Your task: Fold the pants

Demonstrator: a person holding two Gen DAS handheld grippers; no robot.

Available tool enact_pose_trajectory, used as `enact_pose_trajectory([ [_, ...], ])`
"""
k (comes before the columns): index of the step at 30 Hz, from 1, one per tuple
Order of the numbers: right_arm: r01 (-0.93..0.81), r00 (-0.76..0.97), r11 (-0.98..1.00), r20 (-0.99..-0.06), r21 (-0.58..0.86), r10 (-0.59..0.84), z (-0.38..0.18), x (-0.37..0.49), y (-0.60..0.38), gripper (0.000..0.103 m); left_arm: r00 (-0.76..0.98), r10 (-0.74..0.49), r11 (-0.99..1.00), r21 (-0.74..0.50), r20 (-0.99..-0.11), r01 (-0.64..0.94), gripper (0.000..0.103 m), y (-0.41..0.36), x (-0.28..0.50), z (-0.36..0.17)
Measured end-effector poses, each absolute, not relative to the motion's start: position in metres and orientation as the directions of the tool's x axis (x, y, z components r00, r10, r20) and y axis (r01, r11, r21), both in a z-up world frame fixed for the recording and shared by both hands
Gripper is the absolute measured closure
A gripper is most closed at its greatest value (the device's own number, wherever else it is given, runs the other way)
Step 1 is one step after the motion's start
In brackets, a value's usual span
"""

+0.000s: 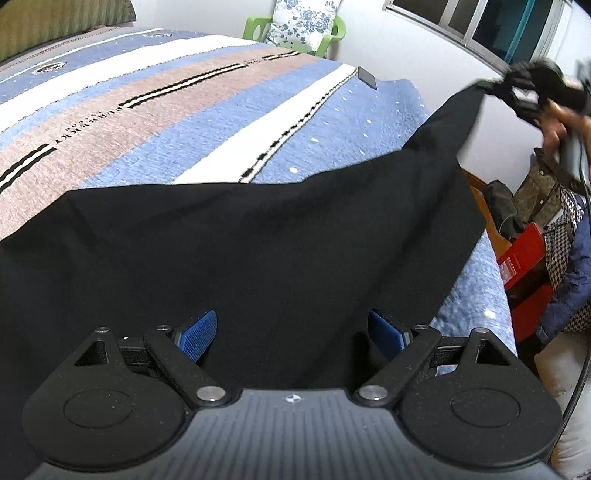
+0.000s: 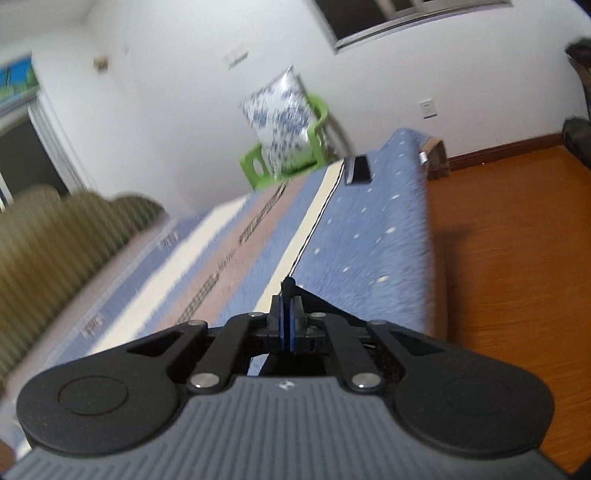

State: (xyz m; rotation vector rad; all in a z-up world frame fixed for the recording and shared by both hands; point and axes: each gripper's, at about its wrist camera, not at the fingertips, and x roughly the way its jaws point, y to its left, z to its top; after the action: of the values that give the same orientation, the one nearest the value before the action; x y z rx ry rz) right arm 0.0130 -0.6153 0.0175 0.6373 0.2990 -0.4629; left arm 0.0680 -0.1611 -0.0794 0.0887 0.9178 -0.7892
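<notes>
Right tongs (image 2: pixel 287 317) pinch black cloth pants (image 1: pixel 258 258) corner, lifting it off bed's (image 1: pixel 184 110) right edge for folding; left tongs (image 1: pixel 291 334) spread, empty.

White walls, dark window (image 2: pixel 402 18), wood floor (image 2: pixel 517 236) — a green chair (image 2: pixel 319 122) behind the striped bed (image 1: pixel 184 110).

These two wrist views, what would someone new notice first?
The black pants fill the left wrist view, spread over the striped bedspread, with one corner drawn up toward the top right by the right gripper, its jaws shut on the cloth. The left gripper hovers over the pants with jaws wide apart. Behind the bed stands a green chair holding a flowered cushion.
</notes>
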Motion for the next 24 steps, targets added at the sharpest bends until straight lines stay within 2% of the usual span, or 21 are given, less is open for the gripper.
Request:
enact_pose_trajectory([
  [3, 0.509, 0.859, 0.652, -0.381, 0.563, -0.342, -0.003, -0.028, -0.636, 0.099, 0.346, -0.557, 0.718, -0.228, -0.755, 0.658, 0.013, -0.165, 0.061, -0.078],
  [7, 0.546, 0.838, 0.491, -0.426, 0.679, -0.342, -0.071, -0.072, -0.662, 0.098, 0.344, -0.530, 0.719, -0.196, -0.775, 0.667, 0.013, -0.166, 0.053, -0.076],
  [9, 0.545, 0.838, 0.416, -0.455, 0.728, -0.301, -0.112, -0.086, -0.671, 0.094, 0.356, -0.515, 0.728, -0.178, -0.780, 0.662, 0.013, -0.166, 0.051, -0.073],
  [10, 0.537, 0.843, 0.382, -0.465, 0.752, -0.271, -0.129, -0.091, -0.673, 0.088, 0.363, -0.507, 0.734, -0.171, -0.782, 0.657, 0.013, -0.166, 0.051, -0.072],
  [11, 0.513, 0.858, 0.336, -0.455, 0.790, -0.239, -0.148, -0.097, -0.674, 0.064, 0.369, -0.501, 0.742, -0.169, -0.783, 0.649, 0.013, -0.166, 0.051, -0.071],
  [12, 0.474, 0.879, 0.283, -0.431, 0.834, -0.202, -0.166, -0.102, -0.675, 0.044, 0.372, -0.497, 0.748, -0.170, -0.784, 0.642, 0.013, -0.166, 0.051, -0.069],
  [13, 0.426, 0.903, 0.228, -0.395, 0.876, -0.170, -0.182, -0.105, -0.672, 0.016, 0.374, -0.495, 0.753, -0.173, -0.784, 0.635, 0.013, -0.166, 0.051, -0.067],
  [14, 0.367, 0.926, 0.165, -0.343, 0.915, -0.157, -0.197, -0.109, -0.671, 0.010, 0.377, -0.493, 0.758, -0.174, -0.784, 0.629, 0.013, -0.167, 0.052, -0.066],
  [17, 0.207, 0.972, -0.023, -0.209, 0.978, -0.106, -0.239, -0.101, -0.665, 0.010, 0.398, -0.482, 0.769, -0.160, -0.781, 0.618, 0.013, -0.170, 0.050, -0.060],
  [20, 0.219, 0.971, -0.073, -0.225, 0.973, -0.084, -0.257, -0.079, -0.659, 0.010, 0.417, -0.464, 0.774, -0.129, -0.782, 0.620, 0.013, -0.175, 0.046, -0.056],
  [22, 0.154, 0.983, -0.086, -0.161, 0.984, -0.082, -0.262, -0.065, -0.661, 0.012, 0.420, -0.450, 0.776, -0.112, -0.788, 0.620, 0.013, -0.179, 0.045, -0.057],
  [24, 0.126, 0.985, -0.107, -0.138, 0.986, -0.107, -0.263, -0.053, -0.665, 0.016, 0.421, -0.441, 0.778, -0.103, -0.792, 0.620, 0.013, -0.181, 0.043, -0.058],
])
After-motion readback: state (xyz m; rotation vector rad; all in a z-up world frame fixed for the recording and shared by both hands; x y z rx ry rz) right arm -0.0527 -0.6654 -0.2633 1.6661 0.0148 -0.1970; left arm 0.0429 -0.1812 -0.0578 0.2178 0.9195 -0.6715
